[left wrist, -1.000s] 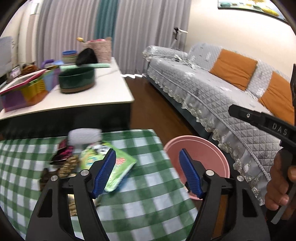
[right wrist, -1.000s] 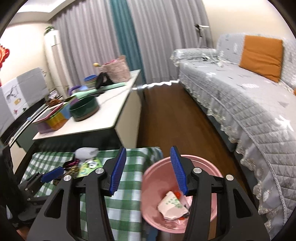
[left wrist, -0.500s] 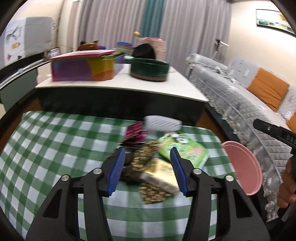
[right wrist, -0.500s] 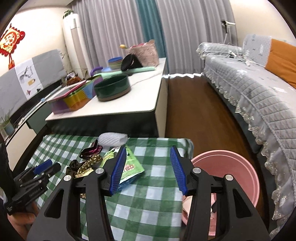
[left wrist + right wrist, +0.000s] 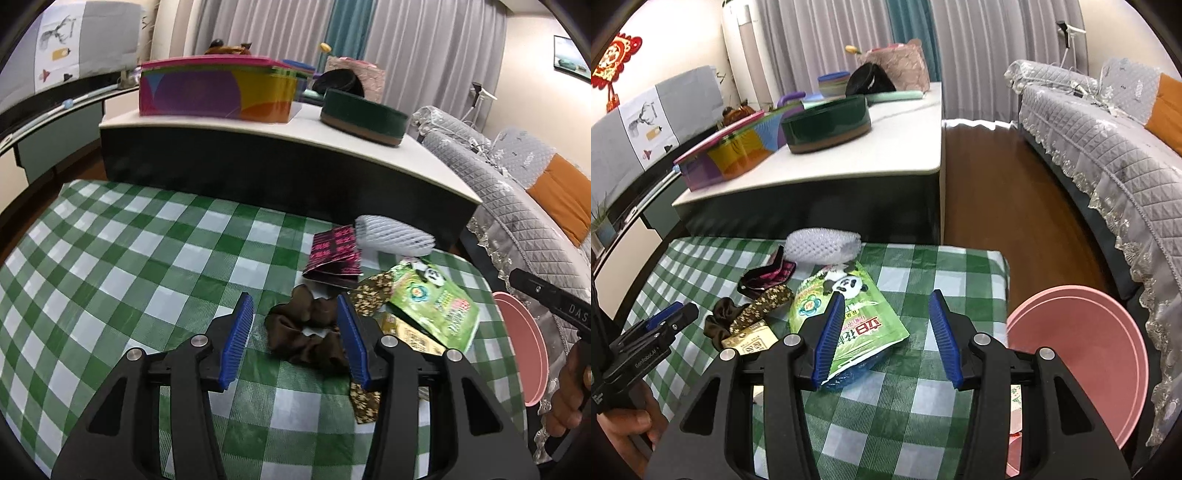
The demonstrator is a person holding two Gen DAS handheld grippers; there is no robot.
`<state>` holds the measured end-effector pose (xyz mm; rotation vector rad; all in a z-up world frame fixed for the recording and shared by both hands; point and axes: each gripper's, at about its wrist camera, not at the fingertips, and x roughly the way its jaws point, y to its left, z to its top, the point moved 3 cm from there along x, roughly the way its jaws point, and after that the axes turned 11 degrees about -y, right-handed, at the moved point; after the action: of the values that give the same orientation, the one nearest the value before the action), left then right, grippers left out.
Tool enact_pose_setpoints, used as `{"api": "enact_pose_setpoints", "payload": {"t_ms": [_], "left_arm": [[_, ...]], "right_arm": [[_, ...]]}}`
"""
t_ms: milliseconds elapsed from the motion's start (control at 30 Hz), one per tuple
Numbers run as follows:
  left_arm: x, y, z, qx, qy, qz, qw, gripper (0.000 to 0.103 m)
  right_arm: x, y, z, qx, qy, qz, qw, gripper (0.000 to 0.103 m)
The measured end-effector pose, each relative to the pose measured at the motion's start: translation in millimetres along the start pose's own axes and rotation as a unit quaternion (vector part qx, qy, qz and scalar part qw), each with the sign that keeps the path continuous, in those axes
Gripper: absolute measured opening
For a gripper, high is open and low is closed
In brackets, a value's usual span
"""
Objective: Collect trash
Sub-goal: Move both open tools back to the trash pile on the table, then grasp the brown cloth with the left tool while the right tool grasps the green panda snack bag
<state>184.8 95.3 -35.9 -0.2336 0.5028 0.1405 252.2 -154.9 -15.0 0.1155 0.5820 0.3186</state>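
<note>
A pile of trash lies on the green checked tablecloth [image 5: 122,258]: a crumpled brown wrapper [image 5: 310,332], a green panda bag [image 5: 436,302], a dark pink-patterned wrapper [image 5: 334,254], a white foam net [image 5: 391,234] and a gold packet [image 5: 753,338]. My left gripper [image 5: 295,339] is open, its jaws either side of the brown wrapper. My right gripper [image 5: 886,332] is open and empty above the green panda bag [image 5: 846,310]. The pink bin [image 5: 1082,354] stands off the table's right edge.
A low white-topped table [image 5: 886,147] behind carries a colourful box [image 5: 218,92], a dark green round tin [image 5: 364,114] and bags. A grey quilted sofa [image 5: 1108,140] with orange cushions runs along the right. Wooden floor [image 5: 997,184] lies between.
Both grippers swung left from the pink bin to the trash pile. The left gripper dropped closer and now straddles the brown wrapper. The right gripper came over the green bag.
</note>
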Motion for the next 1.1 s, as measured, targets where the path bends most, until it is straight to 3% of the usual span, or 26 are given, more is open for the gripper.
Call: {"api": "enact_pose_setpoints", "payload": {"t_ms": [433, 767, 900, 1033, 1100], "left_arm": [[34, 12, -13, -0.030, 0.041, 0.015, 0.9986, 0.046], [39, 6, -17, -0.033, 0.054, 0.007, 0.9980, 0.034], [37, 4, -17, -0.031, 0.055, 0.001, 0.9980, 0.025], [34, 3, -17, -0.029, 0.052, -0.002, 0.9982, 0.017], [32, 2, -16, -0.027, 0.050, -0.002, 0.9984, 0.013]], "right_arm": [[50, -12, -25, 0.025, 0.070, 0.016, 0.997, 0.048], [57, -3, -30, 0.032, 0.090, 0.054, 0.994, 0.047], [51, -1, -27, 0.034, 0.086, 0.063, 0.994, 0.035], [45, 3, -23, 0.031, 0.077, 0.070, 0.994, 0.014], [40, 5, -21, 0.027, 0.070, 0.074, 0.994, 0.009]]}}
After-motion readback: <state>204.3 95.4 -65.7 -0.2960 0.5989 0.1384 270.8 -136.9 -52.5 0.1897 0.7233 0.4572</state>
